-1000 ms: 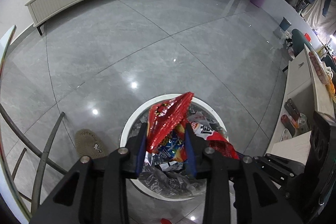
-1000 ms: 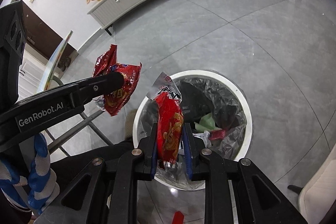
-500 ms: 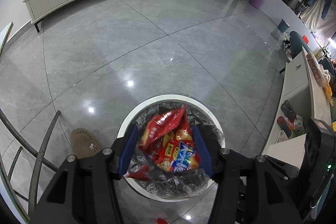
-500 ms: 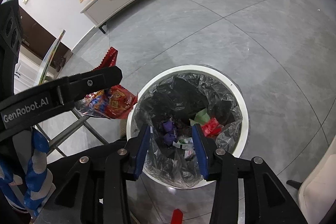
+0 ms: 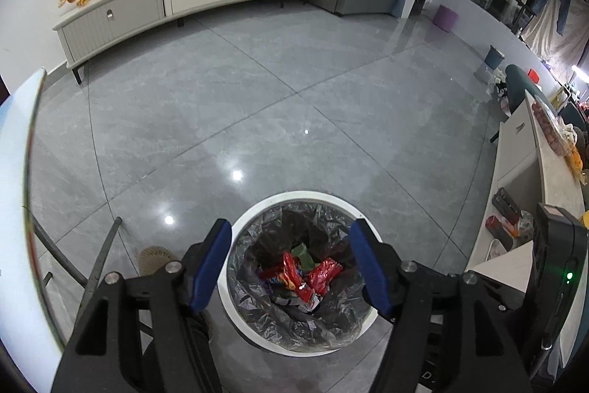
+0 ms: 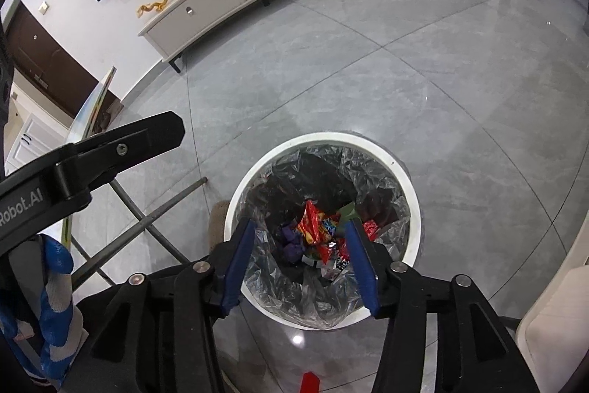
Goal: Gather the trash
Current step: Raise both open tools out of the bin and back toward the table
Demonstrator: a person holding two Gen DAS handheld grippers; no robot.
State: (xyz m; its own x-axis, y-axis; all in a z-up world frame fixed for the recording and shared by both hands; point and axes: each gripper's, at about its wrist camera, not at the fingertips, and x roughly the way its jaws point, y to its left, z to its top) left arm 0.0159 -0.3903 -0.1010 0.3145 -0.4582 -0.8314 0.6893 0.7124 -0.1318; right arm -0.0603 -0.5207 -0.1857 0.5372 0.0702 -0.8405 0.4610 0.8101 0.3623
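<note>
Both tools hang over the bin. The left tool and right tool are opening, with nothing between their jaws. The wrappers lie deep in the bin. A red scrap lies on the floor beside the bin and could get missed.

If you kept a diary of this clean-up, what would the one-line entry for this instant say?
stage: drop-off | left gripper: opening, empty | right gripper: opening, empty | red snack wrappers: inside lined bin | red scrap: on floor
</note>
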